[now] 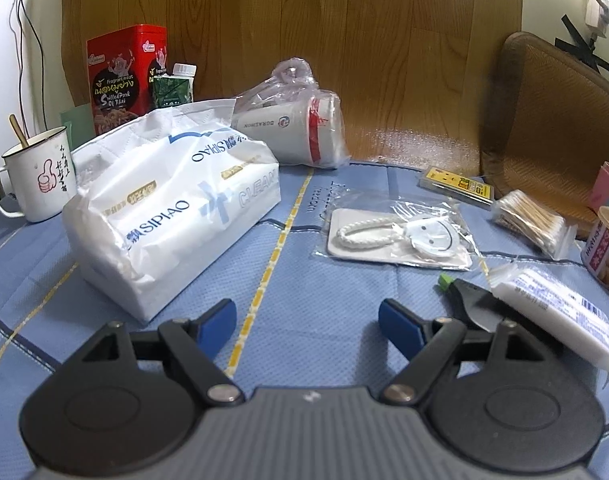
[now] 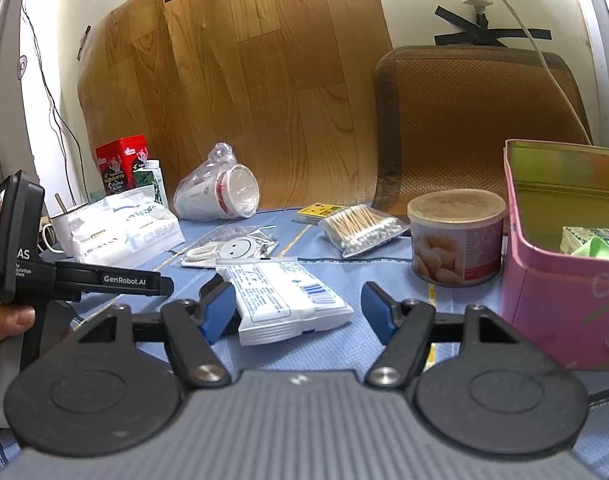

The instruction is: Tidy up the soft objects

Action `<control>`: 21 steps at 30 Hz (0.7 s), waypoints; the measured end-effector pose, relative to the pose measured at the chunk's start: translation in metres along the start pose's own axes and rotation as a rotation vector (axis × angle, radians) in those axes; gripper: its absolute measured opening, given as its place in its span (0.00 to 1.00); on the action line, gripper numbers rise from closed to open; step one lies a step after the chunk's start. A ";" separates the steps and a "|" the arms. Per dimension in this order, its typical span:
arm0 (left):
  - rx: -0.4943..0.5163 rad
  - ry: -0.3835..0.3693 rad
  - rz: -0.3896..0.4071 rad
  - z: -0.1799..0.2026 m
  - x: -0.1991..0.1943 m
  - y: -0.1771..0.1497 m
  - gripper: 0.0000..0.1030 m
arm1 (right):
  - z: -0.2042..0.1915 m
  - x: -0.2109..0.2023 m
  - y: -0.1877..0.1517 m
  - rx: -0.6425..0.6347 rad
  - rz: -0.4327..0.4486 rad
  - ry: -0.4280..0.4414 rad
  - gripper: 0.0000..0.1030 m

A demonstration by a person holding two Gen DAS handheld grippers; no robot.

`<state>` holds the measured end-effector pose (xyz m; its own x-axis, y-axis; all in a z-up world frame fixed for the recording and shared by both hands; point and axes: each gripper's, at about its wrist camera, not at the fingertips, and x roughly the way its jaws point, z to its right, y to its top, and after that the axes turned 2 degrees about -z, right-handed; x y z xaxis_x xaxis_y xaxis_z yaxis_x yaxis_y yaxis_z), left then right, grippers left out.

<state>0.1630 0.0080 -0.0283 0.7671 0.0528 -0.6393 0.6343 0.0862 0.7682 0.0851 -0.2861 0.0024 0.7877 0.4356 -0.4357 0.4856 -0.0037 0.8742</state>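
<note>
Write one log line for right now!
left gripper: open, empty | right gripper: open, around tissue pack | tissue pack: on tablecloth

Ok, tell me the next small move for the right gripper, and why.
Probably close the right gripper on the small tissue pack: its jaws stand open with the pack lying on the blue cloth between them, one pad near its edge, and the open pink box stands alongside.
</note>
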 end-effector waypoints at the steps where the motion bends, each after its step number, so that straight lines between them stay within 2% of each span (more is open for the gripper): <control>1: 0.003 0.002 0.000 0.000 0.000 0.000 0.79 | 0.000 0.000 0.000 0.001 0.001 -0.002 0.70; 21: 0.035 0.035 0.012 0.005 0.000 0.001 0.79 | -0.001 0.001 -0.001 -0.002 -0.005 -0.017 0.74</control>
<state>0.1638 0.0036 -0.0275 0.7713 0.0884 -0.6303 0.6285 0.0501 0.7762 0.0848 -0.2848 0.0018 0.7918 0.4198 -0.4437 0.4888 0.0000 0.8724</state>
